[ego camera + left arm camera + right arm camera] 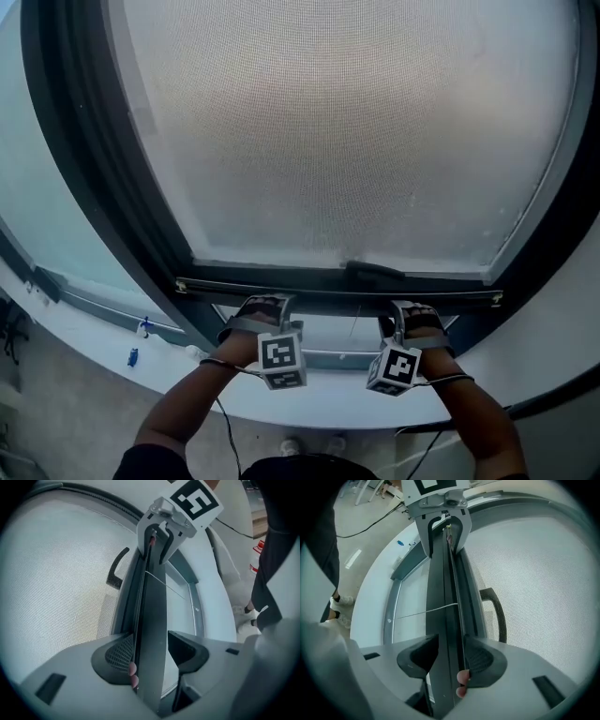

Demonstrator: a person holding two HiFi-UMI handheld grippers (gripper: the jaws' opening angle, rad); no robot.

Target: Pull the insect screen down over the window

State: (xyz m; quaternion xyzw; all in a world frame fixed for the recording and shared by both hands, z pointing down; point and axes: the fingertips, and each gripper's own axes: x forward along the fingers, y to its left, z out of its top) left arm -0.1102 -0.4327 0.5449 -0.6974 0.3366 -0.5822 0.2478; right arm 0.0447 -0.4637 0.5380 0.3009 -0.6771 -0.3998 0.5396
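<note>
1. Mesh of the insect screen (347, 131) fills most of my head view. It covers the window from the far top down to a line just above my grippers.
2. Around it runs the dark window frame (84, 159), and on the near side lies the white curved sill (337, 401).
3. The screen's dark bottom bar (319, 285) lies level from left to right. Below it a narrow strip of bare glass (333, 336) shows above the lower frame.
4. My left gripper (265, 305) grips the bar left of centre. In the left gripper view its jaws are drawn narrow, with the bar (152, 620) running straight between them.
5. My right gripper (412, 314) grips the same bar right of centre, well apart from the left one. Its own view shows the jaws pressed in on either side of the bar (440, 620).
6. A black handle (375, 272) sits on the bar between the two grippers, on the mesh side.
7. A thin pale cord (355, 323) hangs from the bar near the handle and crosses the bare glass.
8. A small blue object (132, 356) stands on the sill at far left. I cannot tell what it is.
</note>
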